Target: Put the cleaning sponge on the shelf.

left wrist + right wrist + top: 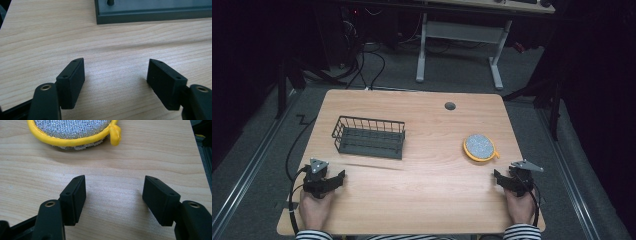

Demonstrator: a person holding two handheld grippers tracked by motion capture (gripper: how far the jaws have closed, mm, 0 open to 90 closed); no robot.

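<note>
- Left claw (343, 176), lower left of the frame, gapes wide over bare tabletop (422, 190), holding nothing.
- Right claw (495, 176), lower right, likewise wide and empty.
- Wire basket (369, 137) stands left of centre.
- Yellow-rimmed scrubber (480, 147) lies near the right claw, nothing between.

1. The tabletop (422, 195) is light wood with rounded corners and a small round grey cable port (450, 106) near its far edge.
2. It stands on a grey carpet floor (452, 75).
3. Beyond it is a second desk (492, 5) with a white frame and two white legs (496, 65).
4. Black cables (367, 65) trail over the floor at the far left.
5. The room's edges are dark, and the light falls mainly on the tabletop.
6. A metal rail (247, 170) runs along the floor at left.
</note>
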